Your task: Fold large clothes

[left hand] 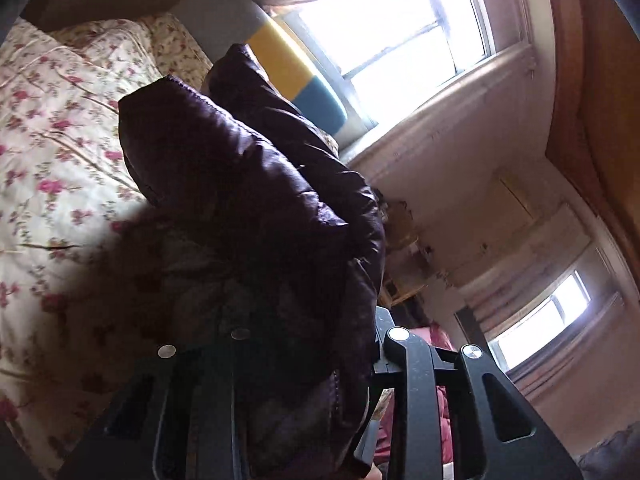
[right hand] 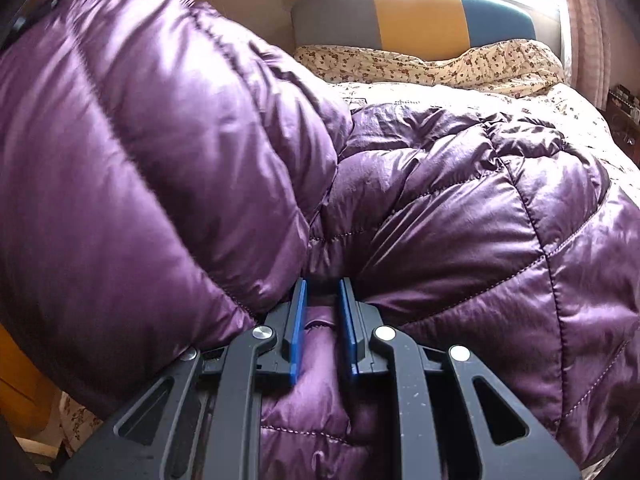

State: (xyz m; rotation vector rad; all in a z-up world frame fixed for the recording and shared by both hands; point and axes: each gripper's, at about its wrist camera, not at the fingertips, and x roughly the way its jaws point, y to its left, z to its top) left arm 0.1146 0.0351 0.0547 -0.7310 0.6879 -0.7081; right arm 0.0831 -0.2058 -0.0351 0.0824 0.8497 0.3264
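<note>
- Sunlit bedroom: a bed with a floral quilt (right hand: pixel 460 96) and a grey, yellow and teal headboard (right hand: pixel 420 16) under a bright window (left hand: pixel 400 28).
- At the left, in the right wrist view, one part of the purple puffer jacket (right hand: pixel 440 200) is raised off the bed in a big, slightly blurred billow. The left gripper (left hand: pixel 304 360) has it: in its own view dark quilted fabric fills the space between the arms and hides the fingertips, the jaws narrowed down onto a thick fold.
- Middle: the right gripper (right hand: pixel 322 332) points down at the near edge of the jacket, its blue pads (right hand: pixel 298 332) set close together with a pinch of purple fabric between them.
- To the right, the rest of the jacket lies spread on the quilt, rumpled, reaching toward the pillows.
- Handling, as I judge it: light for its bulk, very soft, springy with trapped air, and the shiny shell looks slippery (a thin pinch could slide out). Best taken at stitched seams or the hem, where the fabric is flatter and firmer.
- Looks: glossy plum shell, stitched into puffy panels, with highlights from the window. In the left wrist view it reads almost black against the light.
</note>
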